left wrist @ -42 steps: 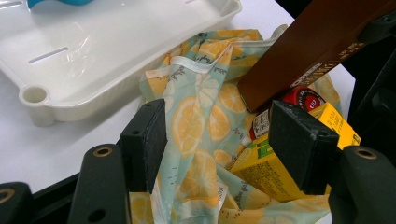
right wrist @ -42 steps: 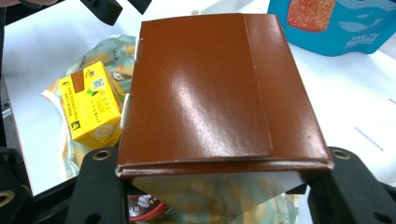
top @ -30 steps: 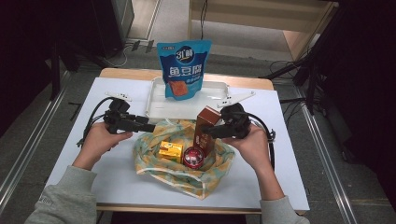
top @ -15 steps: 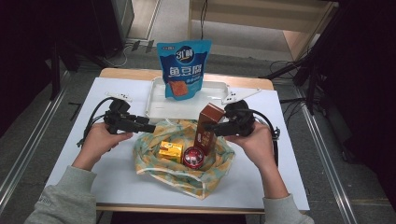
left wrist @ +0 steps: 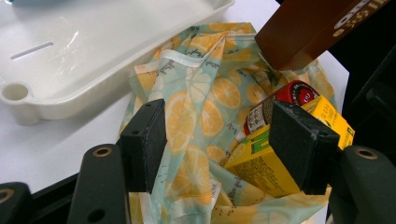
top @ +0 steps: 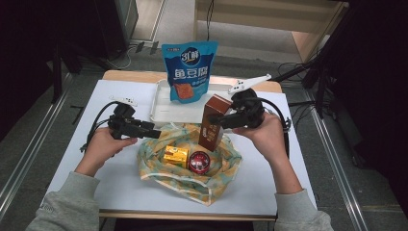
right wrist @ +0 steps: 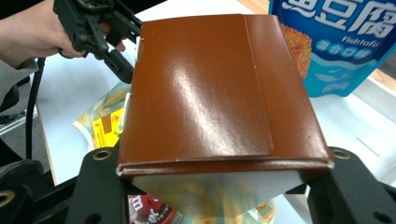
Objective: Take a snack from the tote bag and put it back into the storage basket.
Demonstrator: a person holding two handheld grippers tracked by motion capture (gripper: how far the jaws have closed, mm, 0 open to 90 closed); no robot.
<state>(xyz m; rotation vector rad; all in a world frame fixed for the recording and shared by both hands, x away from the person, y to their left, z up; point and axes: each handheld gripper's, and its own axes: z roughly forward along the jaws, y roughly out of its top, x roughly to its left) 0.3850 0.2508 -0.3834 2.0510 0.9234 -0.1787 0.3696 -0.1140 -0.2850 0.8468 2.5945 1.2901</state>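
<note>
Brown carton point(top: 214, 122), clamped across its width by the right gripper point(top: 226, 120), hangs above the lemon-print bag point(top: 192, 161), apparently bound for the white tray point(top: 161, 103) beyond; left gripper point(top: 153, 133), jaws parted and holding nothing, waits at the bag's left edge.

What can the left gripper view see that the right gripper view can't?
Left gripper view: the round hole in the corner of the white tray, and the open left tool with folds of the lemon-print bag between its jaws. Right gripper view: a hand holding that tool, and the white lettering on the blue snack pouch. Both: the brown box clamped in the right tool, the yellow box, the red tin, the bag and the tray.
</note>
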